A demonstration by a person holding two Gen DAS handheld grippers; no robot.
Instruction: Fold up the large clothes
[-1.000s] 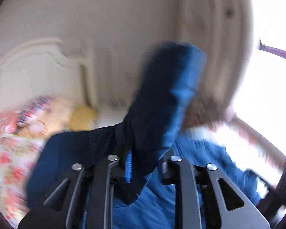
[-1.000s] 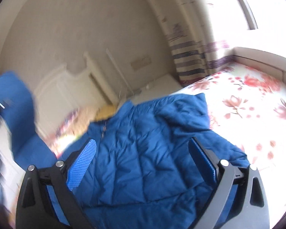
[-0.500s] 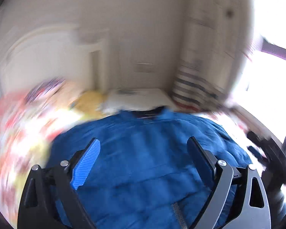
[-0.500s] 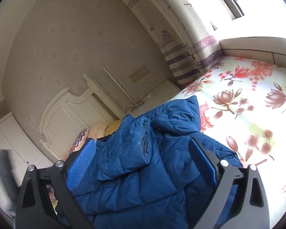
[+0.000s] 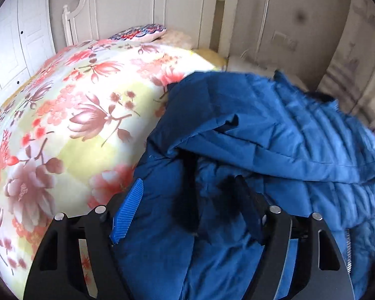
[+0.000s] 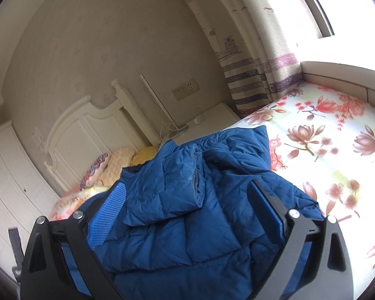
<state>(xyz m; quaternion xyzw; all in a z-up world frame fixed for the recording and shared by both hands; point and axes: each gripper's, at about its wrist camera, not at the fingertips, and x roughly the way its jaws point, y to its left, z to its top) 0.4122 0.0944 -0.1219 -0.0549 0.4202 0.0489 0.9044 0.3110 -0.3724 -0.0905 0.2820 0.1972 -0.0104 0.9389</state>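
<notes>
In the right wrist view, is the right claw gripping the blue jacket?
No. The right claw stands wide open above the jacket, and its pads press on no fabric.

A bedroom in a home is shown. A bed [image 5: 70,115] with a flowered cover is seen, and a white carved headboard [image 5: 147,7] stands at its far end, with pillows [image 6: 107,167] laid against it. White wardrobe doors [image 5: 15,37] are found on the left wall. A striped curtain [image 6: 252,80] hangs beside a bright window [image 6: 350,2] on the right, and a wall socket [image 6: 186,91] is fixed above a small bedside cabinet [image 6: 212,120].
</notes>
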